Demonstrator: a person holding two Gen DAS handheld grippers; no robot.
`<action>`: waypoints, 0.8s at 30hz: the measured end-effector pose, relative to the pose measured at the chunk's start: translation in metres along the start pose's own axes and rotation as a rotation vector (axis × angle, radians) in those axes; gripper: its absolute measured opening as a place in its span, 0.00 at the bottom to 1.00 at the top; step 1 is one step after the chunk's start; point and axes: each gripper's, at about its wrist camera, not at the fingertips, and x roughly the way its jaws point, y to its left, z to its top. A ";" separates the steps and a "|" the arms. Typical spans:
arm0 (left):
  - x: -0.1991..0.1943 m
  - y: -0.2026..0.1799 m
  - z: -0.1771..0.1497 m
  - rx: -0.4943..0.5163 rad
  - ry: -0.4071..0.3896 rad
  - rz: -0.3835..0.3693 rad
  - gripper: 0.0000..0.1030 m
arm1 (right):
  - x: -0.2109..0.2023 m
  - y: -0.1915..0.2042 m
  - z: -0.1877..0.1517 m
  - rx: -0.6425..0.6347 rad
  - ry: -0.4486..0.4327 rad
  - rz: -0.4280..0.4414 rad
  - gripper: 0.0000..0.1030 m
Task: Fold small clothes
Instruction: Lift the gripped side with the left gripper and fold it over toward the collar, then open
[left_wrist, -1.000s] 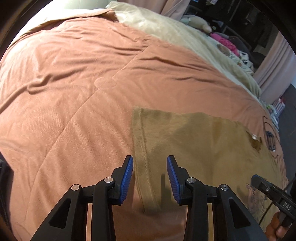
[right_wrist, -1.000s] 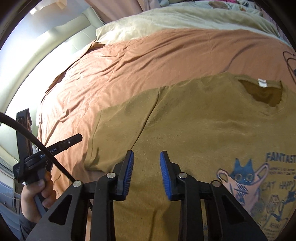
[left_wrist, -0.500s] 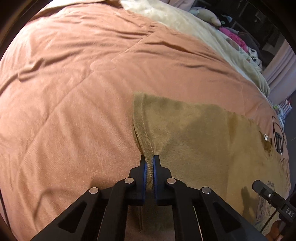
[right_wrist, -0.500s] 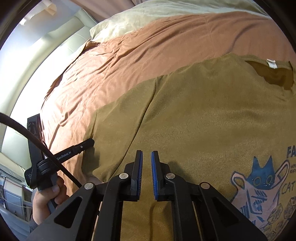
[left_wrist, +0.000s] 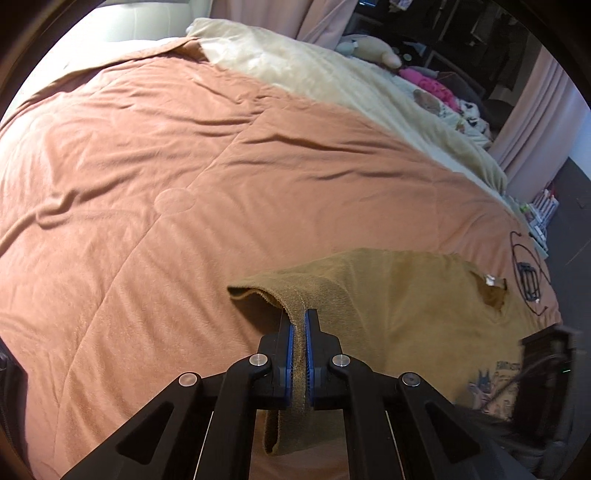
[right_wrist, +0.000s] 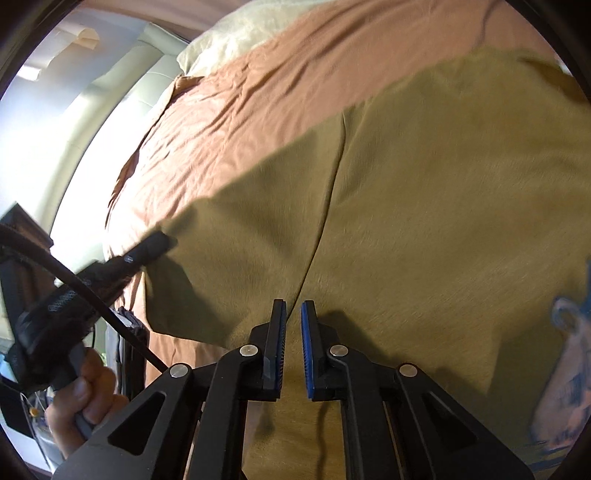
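An olive-tan T-shirt (left_wrist: 406, 314) lies spread on the bed, its neck label to the right and a blue cat print near the lower right. My left gripper (left_wrist: 297, 314) is shut on the hem of the sleeve (left_wrist: 306, 284), which rises off the bedspread in a small tent. In the right wrist view the same shirt (right_wrist: 443, 221) fills the frame. My right gripper (right_wrist: 293, 306) has its pads nearly together, low over the shirt at the sleeve seam (right_wrist: 325, 221). No fold of cloth shows between them. The left gripper (right_wrist: 159, 240) appears there at the sleeve's edge, held by a hand (right_wrist: 85, 387).
A rust-orange bedspread (left_wrist: 184, 166) covers the bed, with a cream blanket (left_wrist: 332, 74) at its far end. Plush toys and clothes (left_wrist: 424, 81) lie beyond that. A black cable with a small device (left_wrist: 528, 280) sits on the bed right of the shirt. A padded headboard (right_wrist: 122, 92) is at left.
My left gripper closed on the sleeve hem and then lifted it off the bedspread. My right gripper closed its pads and sank closer to the shirt, rolling a little.
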 end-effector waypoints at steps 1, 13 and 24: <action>-0.001 -0.002 0.001 0.002 -0.001 -0.007 0.05 | 0.006 -0.003 0.000 0.014 0.013 0.006 0.05; -0.014 -0.041 0.000 0.067 -0.005 -0.105 0.05 | -0.021 -0.009 0.010 -0.048 -0.021 -0.026 0.51; -0.018 -0.091 -0.015 0.135 0.022 -0.193 0.05 | -0.079 -0.029 -0.001 0.004 -0.105 -0.077 0.61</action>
